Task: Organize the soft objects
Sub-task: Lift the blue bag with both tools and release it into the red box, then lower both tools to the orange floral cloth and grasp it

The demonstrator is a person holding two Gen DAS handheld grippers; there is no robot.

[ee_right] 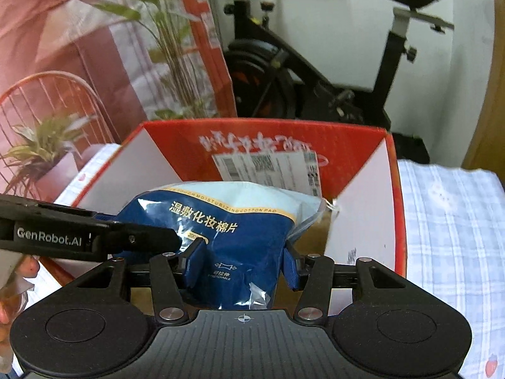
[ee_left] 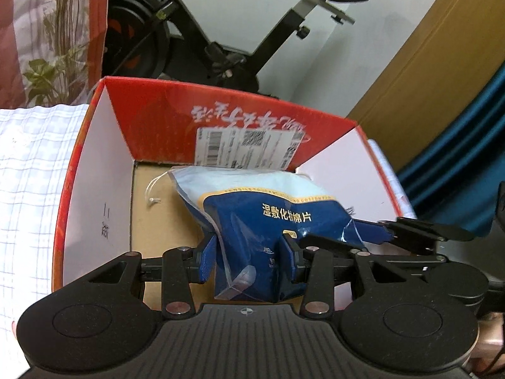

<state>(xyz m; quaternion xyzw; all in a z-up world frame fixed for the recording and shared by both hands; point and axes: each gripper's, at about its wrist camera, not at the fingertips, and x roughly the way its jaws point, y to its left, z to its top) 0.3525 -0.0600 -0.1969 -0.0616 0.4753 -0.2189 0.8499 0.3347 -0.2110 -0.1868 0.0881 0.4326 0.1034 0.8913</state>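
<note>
A: Left gripper (ee_left: 249, 260)?
B: Blue pads pinching the near end of the cotton pad bag (ee_left: 268, 221).

A: Right gripper (ee_right: 241, 260)?
B: Likewise clamped on the same bag (ee_right: 233, 230), from its own side.

A: Bag location?
B: Held over the open red cardboard box (ee_left: 94, 189), above its brown floor; drawstring trailing left.

A: Surroundings?
B: Checked cloth (ee_right: 454, 221) under the box; exercise bike (ee_left: 240, 41) far behind; potted plant (ee_right: 41, 148) far left.
</note>
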